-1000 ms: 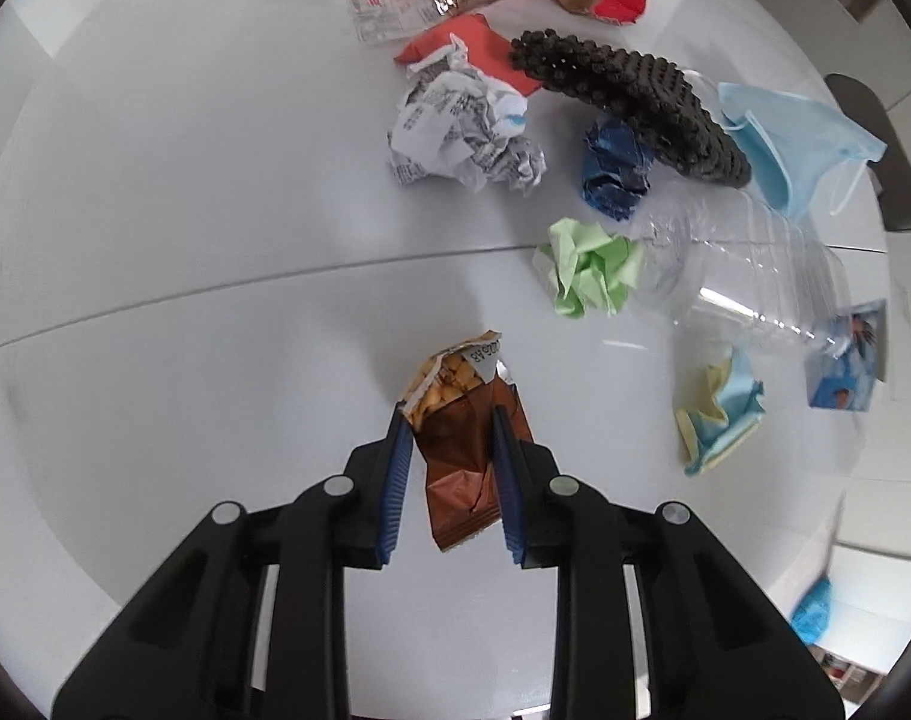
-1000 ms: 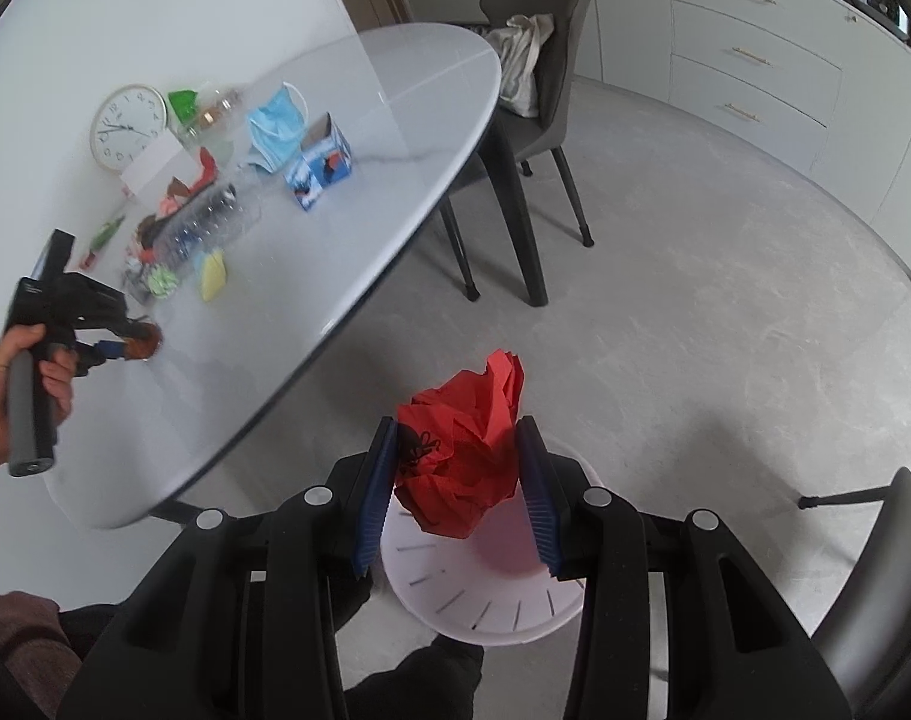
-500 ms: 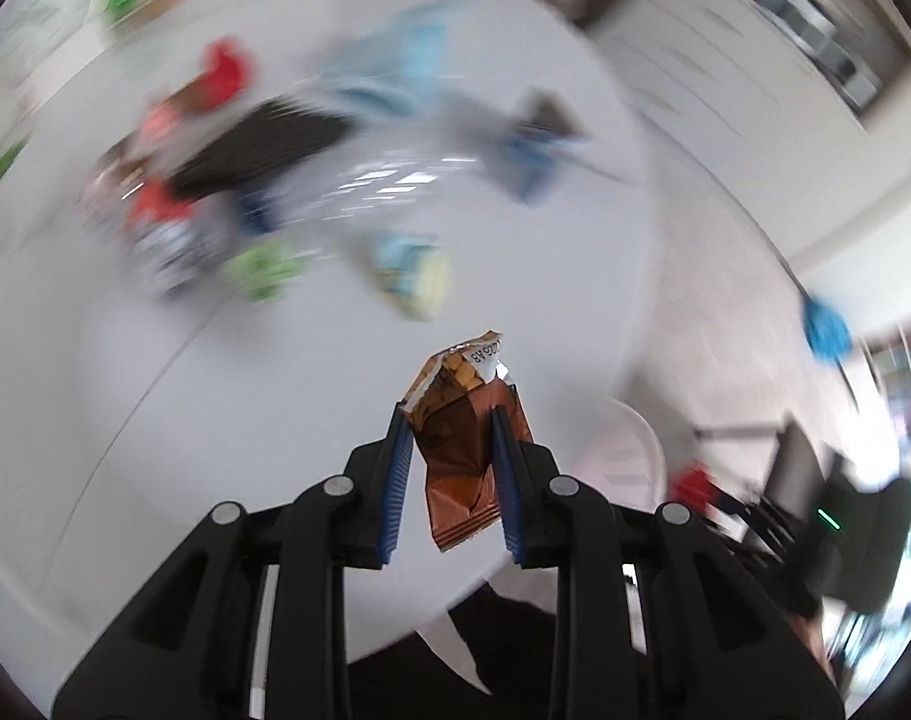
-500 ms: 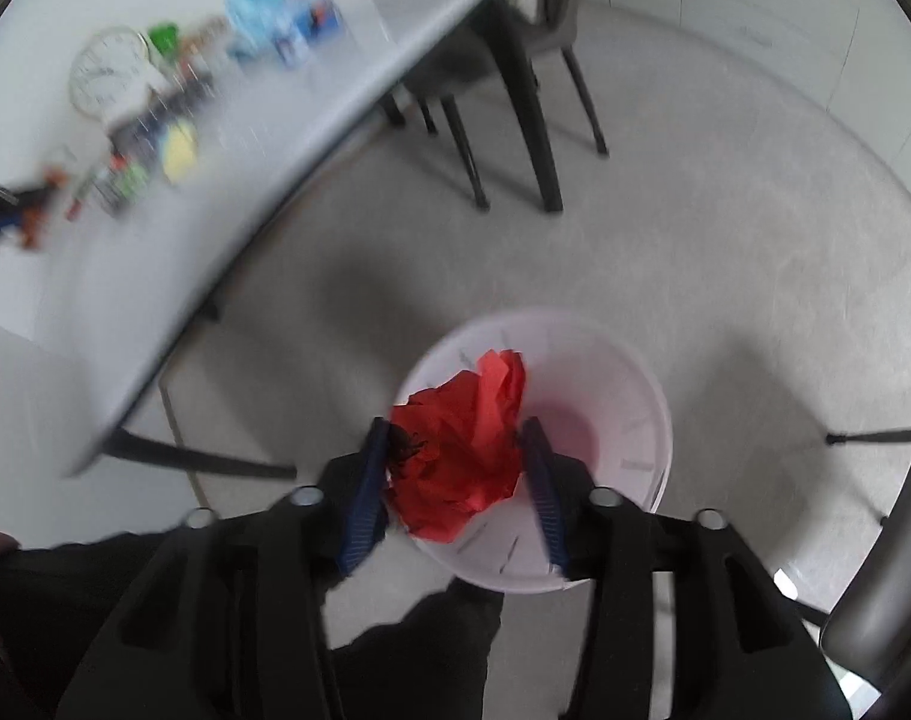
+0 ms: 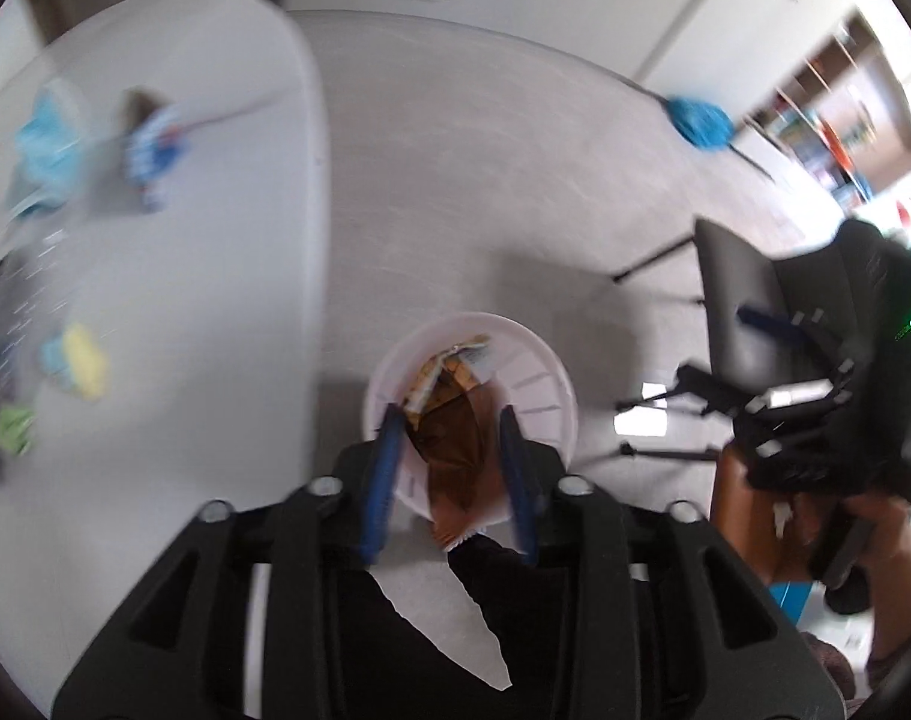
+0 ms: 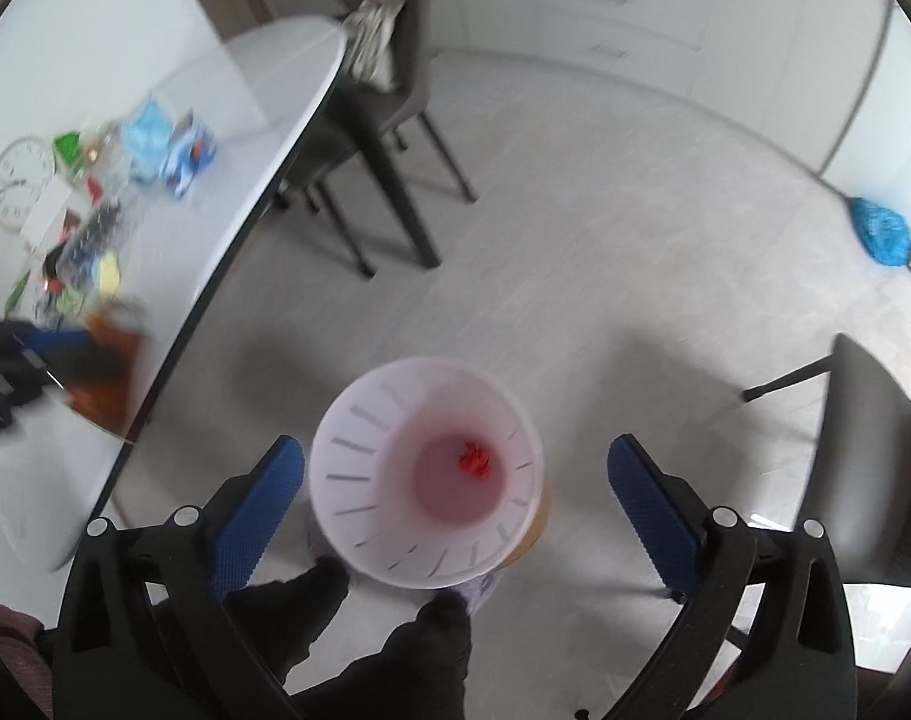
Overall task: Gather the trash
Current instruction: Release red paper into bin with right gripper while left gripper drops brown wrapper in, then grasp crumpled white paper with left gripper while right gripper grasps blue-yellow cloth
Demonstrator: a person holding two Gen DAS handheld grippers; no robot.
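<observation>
Left gripper pinches a brown snack wrapper between its blue pads, held directly over the white bin on the floor; the wrapper's torn top points toward the bin's far rim. Right gripper hangs above the same bin, jaws spread wide, nothing between them. A red paper wad lies on the bin's bottom, roughly centred. The person's dark-clad legs show just below the bin. Left of the bin, the white table edge; on it, blurred, a yellow wad and a green wad nearer, a blue face mask and a small blue carton farther back. In the right view the left gripper with the wrapper appears beside the table edge, smeared by motion. A clock lies on the table past the trash. A grey chair stands at the table's far end; another chair to the right. Far back, a blue mop head on the floor.
</observation>
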